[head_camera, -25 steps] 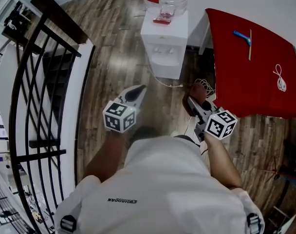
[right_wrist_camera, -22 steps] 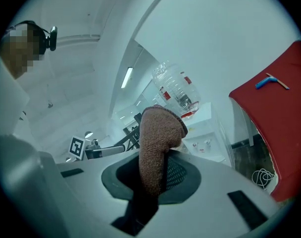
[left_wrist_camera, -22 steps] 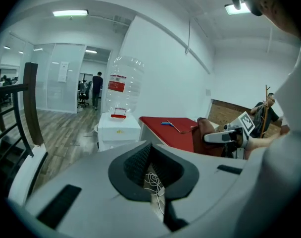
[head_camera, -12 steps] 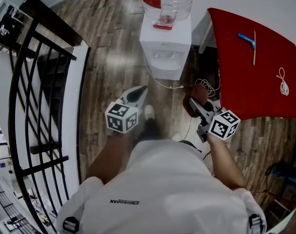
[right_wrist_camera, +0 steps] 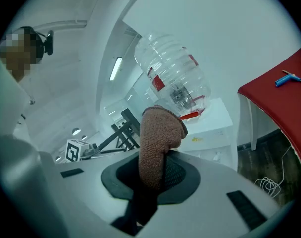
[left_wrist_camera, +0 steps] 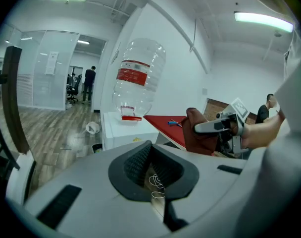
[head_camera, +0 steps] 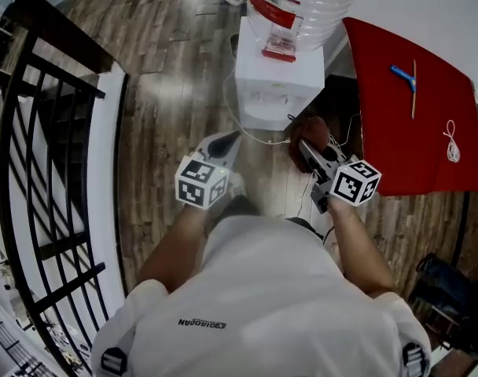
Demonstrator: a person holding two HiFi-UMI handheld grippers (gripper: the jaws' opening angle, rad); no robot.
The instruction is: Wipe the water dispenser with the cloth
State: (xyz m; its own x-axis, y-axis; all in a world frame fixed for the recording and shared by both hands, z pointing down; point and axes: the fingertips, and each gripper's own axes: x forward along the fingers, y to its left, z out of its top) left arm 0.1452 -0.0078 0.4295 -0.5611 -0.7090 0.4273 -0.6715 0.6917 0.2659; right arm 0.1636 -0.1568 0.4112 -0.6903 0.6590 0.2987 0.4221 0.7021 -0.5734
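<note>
I read this as the approach step: the cloth is in hand but no wiping has begun. My right gripper (right_wrist_camera: 153,175) is pinching the brown cloth (right_wrist_camera: 158,133), which stands up out of the jaws as a bunched, rounded wad. In the head view that wad sits low in front of the dispenser (head_camera: 274,85), near its lower front. From this steep angle it looks just short of touching, though I can't be sure.

My left gripper (left_wrist_camera: 153,170) has its jaws pressed together with nothing between them. It points at the floor to the left of the dispenser and has no part in the job right now.

The dispenser is a white box with the big clear bottle (head_camera: 302,6) upended on top, and the red table (head_camera: 404,108) is just to its right. A white cable (head_camera: 262,138) trails over the floor at its base.

For the next move I'd lift the right gripper and push it forward until the cloth bears on a white panel, the top or the front by the taps. Then I'd stroke across it while keeping the pinch firm. The wad is narrow, so I expect to need several overlapping passes. I'd also steer clear of the bottle and keep my feet off that cable
</note>
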